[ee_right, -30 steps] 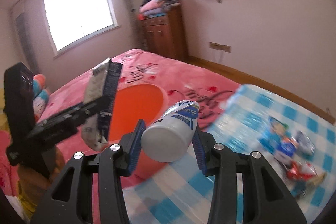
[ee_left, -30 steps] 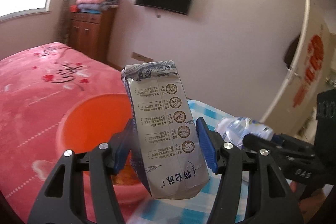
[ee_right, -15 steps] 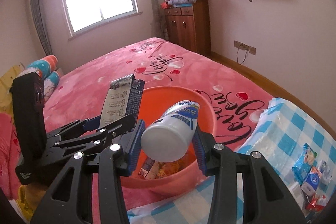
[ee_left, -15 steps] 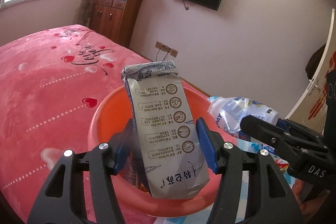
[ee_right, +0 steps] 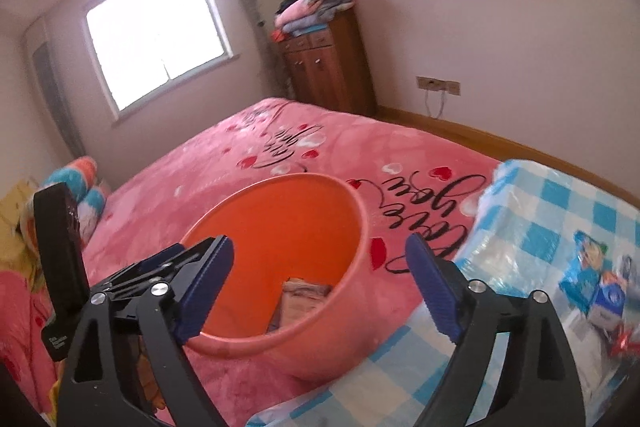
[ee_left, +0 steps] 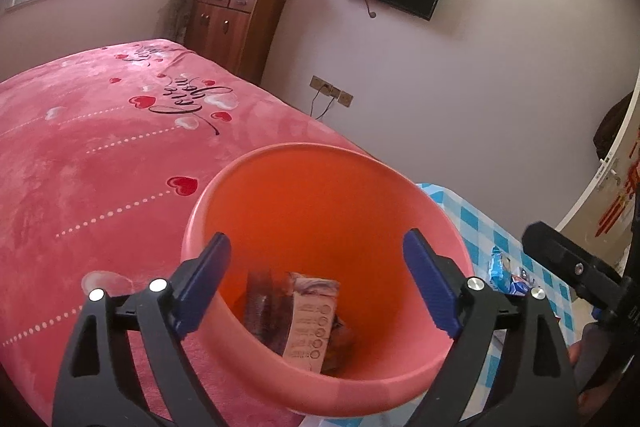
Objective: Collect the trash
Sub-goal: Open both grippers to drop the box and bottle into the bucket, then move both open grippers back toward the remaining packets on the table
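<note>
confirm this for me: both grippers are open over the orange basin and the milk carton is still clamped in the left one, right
Not quite. The left gripper is open and empty; the left wrist view shows the milk carton lying inside the orange basin. The right gripper is open too.

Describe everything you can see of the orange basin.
The orange basin is a round, deep tub of smooth, plastic-looking material with a rolled rim. It sits upright on the pink bedspread, beside the blue checked cloth. Inside lie a milk carton and other wrappers. Both open grippers hover over it without touching.
</note>
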Available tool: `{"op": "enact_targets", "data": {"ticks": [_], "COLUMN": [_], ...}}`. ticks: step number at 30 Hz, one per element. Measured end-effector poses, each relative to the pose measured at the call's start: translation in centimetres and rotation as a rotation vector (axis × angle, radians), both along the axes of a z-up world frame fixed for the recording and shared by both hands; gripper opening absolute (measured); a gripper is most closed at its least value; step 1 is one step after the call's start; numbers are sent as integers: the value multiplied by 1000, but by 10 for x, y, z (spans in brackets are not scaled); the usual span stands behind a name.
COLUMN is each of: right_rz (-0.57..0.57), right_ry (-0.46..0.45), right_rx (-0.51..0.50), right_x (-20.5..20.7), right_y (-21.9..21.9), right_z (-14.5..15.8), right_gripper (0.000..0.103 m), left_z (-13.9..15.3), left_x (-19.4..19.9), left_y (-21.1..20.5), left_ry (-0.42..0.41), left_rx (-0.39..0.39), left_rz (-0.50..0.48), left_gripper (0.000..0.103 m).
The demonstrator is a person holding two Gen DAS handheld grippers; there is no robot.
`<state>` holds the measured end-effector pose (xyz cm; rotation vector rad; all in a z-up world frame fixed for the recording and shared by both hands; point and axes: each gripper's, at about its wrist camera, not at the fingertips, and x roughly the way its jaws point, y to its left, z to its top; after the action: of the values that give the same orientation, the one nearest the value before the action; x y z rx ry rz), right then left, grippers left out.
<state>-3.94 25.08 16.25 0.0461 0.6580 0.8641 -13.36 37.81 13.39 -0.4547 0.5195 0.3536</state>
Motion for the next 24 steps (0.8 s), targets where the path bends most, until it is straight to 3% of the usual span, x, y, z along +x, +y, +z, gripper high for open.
{"op": "enact_targets", "data": {"ticks": [13, 24], "right_rz": [-139, -257], "right_ry": [13, -53], "right_rx": [27, 57], "right_x": [-22, -42], "right_y": [-64, -115], "right_z": [-29, -38], "right_gripper": [90, 95], "left_z": [14, 22], "left_x": [-11, -15], "left_y": [-35, -68], "left_ry": [-96, -130], "left_rx": [55, 106], "left_rz": [-79, -141], "left_gripper": [89, 89]}}
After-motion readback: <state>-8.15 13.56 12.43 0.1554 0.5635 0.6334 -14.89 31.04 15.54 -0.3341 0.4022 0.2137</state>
